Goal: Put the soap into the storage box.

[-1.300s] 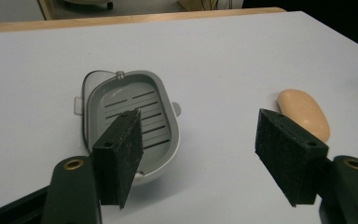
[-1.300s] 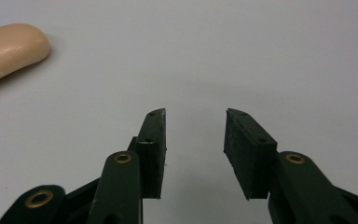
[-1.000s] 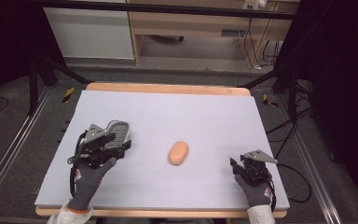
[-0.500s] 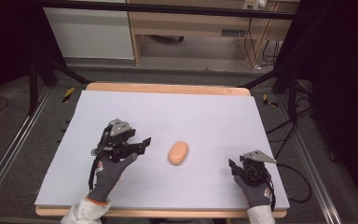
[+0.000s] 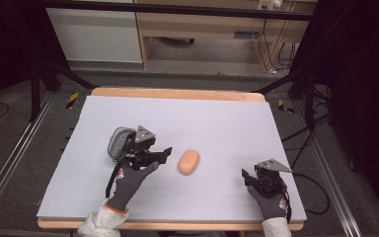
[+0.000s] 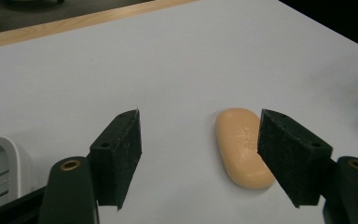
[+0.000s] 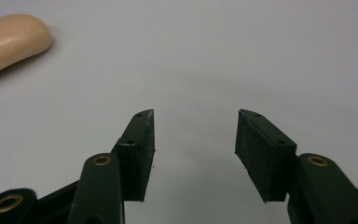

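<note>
Peach soap bar (image 5: 188,162) just beside the released left tool (image 5: 167,153), right tool (image 5: 245,177) likewise agape.

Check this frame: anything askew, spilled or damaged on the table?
Nothing stands out. The soap bar lies flat and whole on the white table, no spill around it. The left gripper is open beside it; the right gripper is open over bare surface.

Oval peach soap bar (image 5: 189,162), flat on white tabletop (image 5: 217,123)
</note>
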{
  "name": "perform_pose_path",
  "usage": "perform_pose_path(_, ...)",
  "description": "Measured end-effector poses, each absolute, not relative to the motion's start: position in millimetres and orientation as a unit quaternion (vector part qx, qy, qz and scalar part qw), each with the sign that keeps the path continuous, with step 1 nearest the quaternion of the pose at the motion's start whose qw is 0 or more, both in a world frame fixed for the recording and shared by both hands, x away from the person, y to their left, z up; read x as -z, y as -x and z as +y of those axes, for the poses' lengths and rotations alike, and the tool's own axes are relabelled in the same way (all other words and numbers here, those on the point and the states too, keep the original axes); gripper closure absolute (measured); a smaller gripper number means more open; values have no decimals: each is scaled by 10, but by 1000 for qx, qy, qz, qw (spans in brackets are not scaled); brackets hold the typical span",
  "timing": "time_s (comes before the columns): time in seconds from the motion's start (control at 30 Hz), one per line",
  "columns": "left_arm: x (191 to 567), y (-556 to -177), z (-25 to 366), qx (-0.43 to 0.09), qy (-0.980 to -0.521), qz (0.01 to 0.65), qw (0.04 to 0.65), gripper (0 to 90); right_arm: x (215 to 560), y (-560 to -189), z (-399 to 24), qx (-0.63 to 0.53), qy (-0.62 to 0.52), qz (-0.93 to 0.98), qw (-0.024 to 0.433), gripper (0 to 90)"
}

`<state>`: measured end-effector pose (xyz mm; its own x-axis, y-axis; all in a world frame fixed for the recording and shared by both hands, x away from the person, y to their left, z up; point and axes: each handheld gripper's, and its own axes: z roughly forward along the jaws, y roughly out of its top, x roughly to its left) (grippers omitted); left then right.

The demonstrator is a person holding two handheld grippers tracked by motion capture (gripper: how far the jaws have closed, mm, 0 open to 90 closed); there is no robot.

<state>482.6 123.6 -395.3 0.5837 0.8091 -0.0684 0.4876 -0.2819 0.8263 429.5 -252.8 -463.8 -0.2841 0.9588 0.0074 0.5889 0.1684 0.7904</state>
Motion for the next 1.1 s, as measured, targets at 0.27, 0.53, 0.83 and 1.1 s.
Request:
perform_pose_path(0.27, 4021, -4863, 1059, -181, -790, 409, 419, 288, 4638, -4300, -2528, -355, -539, 718, 258, 473)
perform_pose_path(0.53, 4134, -4915, 850, -175, -805, 399, 403, 278, 4645, -4304, -2527, -355, -538, 720, 257, 477)
perform_pose_path(0.83, 4271, -4956, 682, -163, -811, 398, 396, 271, 4644, -4301, -2535, -356, -538, 721, 253, 478)
perform_pose_path(1.1, 4369, -4981, 572, -156, -817, 397, 388, 260, 4646, -4295, -2537, -358, -542, 719, 249, 471)
